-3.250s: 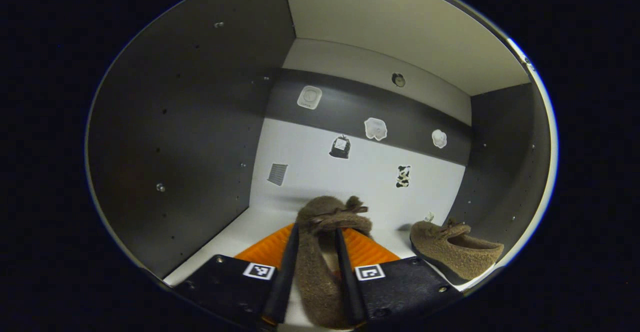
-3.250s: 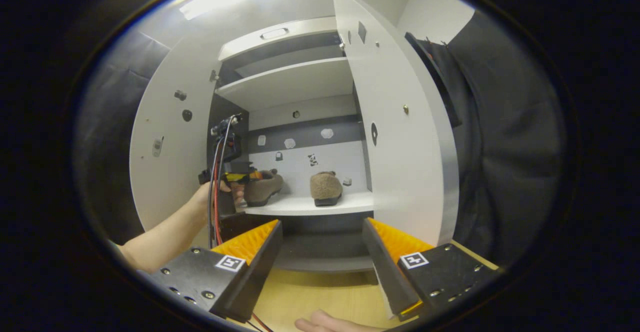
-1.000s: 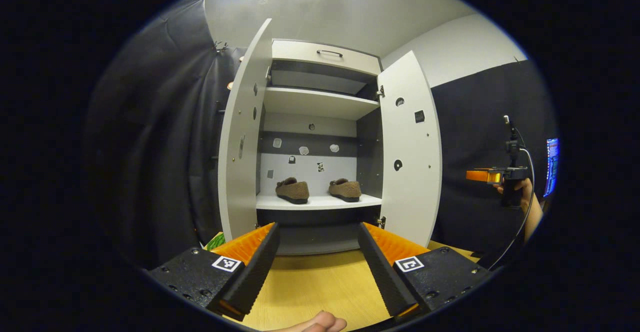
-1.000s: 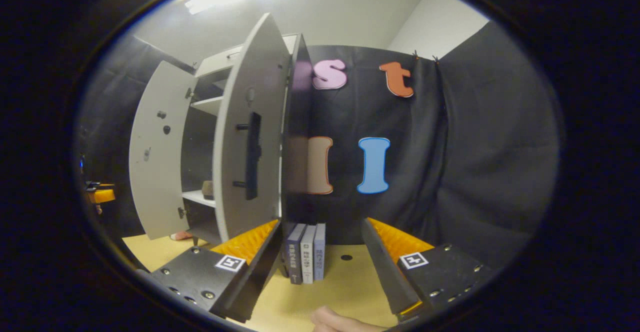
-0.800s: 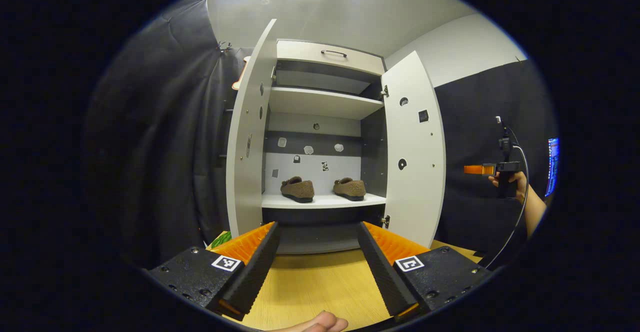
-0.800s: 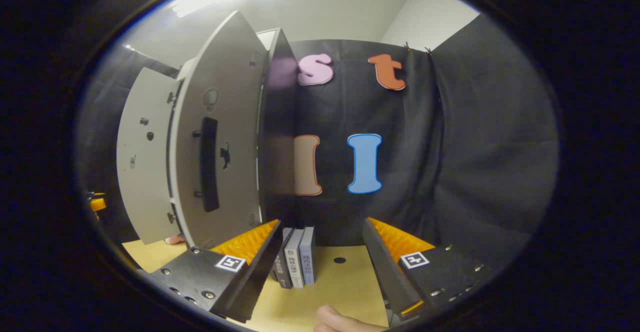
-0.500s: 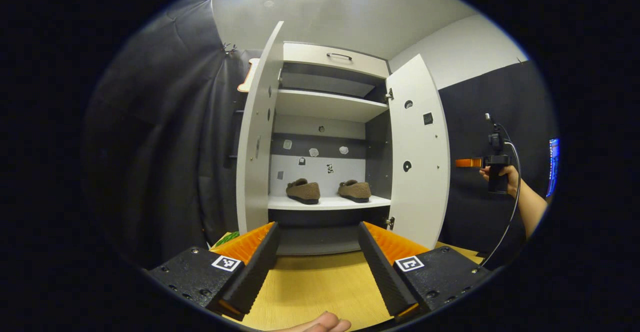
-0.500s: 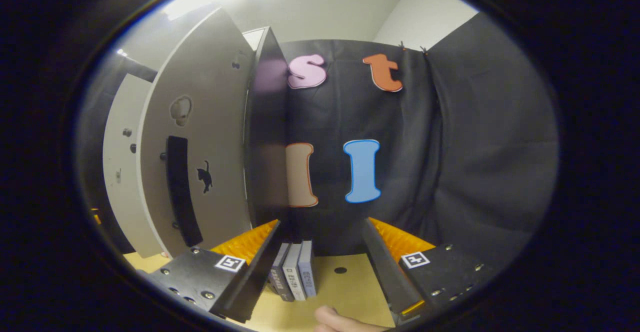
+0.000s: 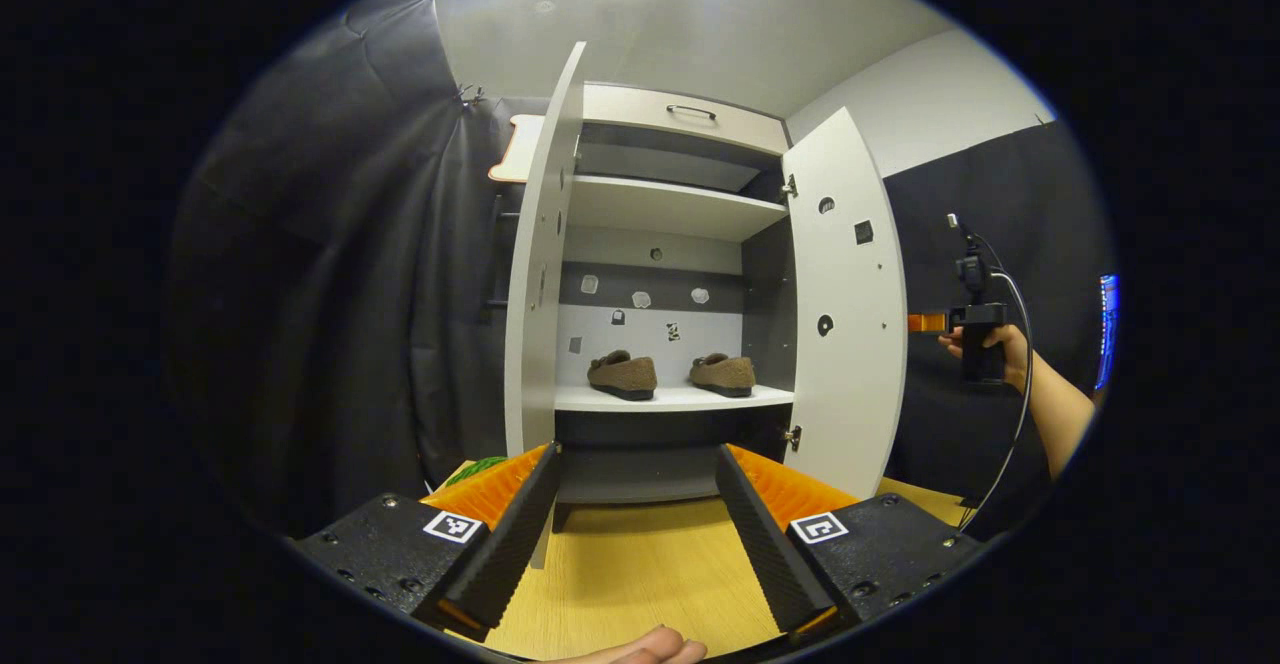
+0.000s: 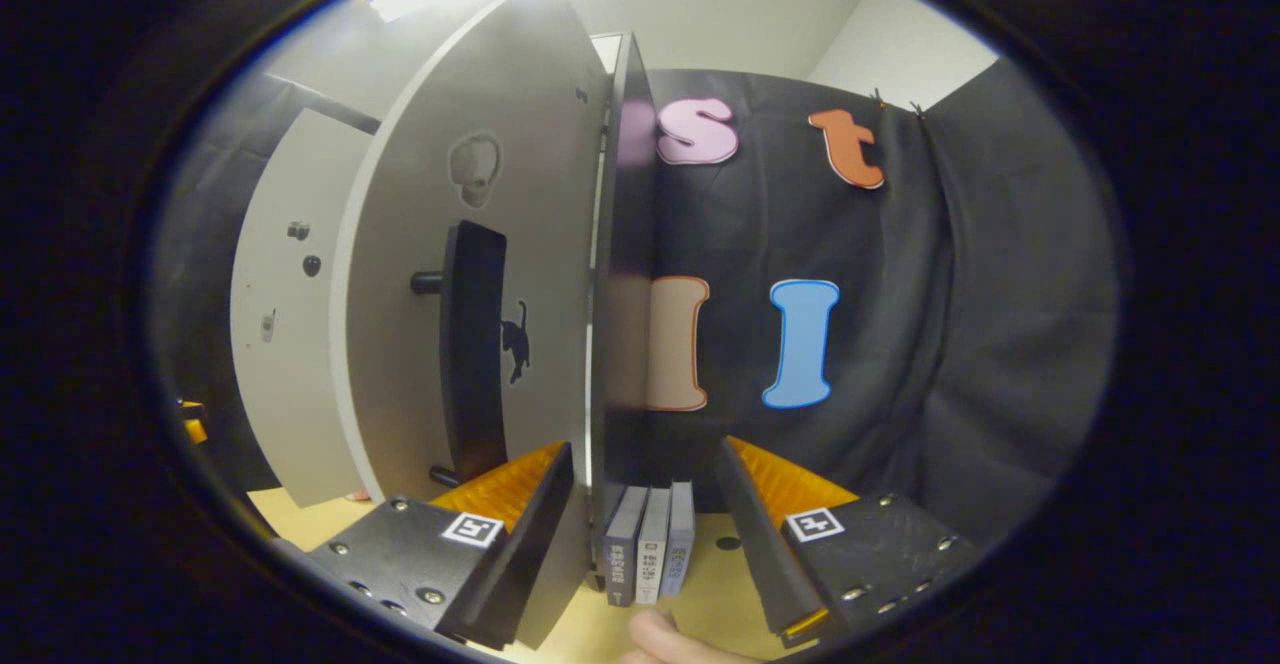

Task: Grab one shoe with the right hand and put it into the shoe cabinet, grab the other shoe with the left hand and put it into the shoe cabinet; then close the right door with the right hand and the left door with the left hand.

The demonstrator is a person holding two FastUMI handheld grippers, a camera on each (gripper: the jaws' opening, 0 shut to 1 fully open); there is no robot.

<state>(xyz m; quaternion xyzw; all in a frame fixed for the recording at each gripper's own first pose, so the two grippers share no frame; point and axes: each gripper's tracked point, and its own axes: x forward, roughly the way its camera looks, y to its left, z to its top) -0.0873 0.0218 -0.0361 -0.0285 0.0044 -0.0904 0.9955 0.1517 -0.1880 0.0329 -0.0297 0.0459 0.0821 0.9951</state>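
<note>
**Two shoes shelved, right door next**

Both grippers are spread wide with nothing between their fingers. The right gripper (image 10: 640, 544) now sits just beside the outer face of the right door (image 10: 420, 344), its fingers straddling the hinge-side edge where door meets cabinet wall; half a second ago it stood farther back. From the left gripper view the same tool (image 9: 945, 322) appears past the door's outer side, held by a hand (image 9: 985, 349). The left gripper (image 9: 635, 534) hangs back over the wooden floor (image 9: 630, 574), facing the shoe cabinet (image 9: 670, 204), after pulling out of the compartment it was inside three seconds ago.

The left shoe (image 9: 622, 374) and the right shoe (image 9: 722, 372) rest side by side on the middle shelf (image 9: 670, 399), well apart from each other and set back from its front edge, so placing looks finished and closing comes next.

A dark handle (image 10: 470, 344) juts from the right door, near the right gripper. Three books (image 10: 650, 544) stand upright on the floor between its fingers, close to the cabinet's side. The left door (image 9: 535, 294) stands wide, and open floor lies in front of the cabinet for both swings.
</note>
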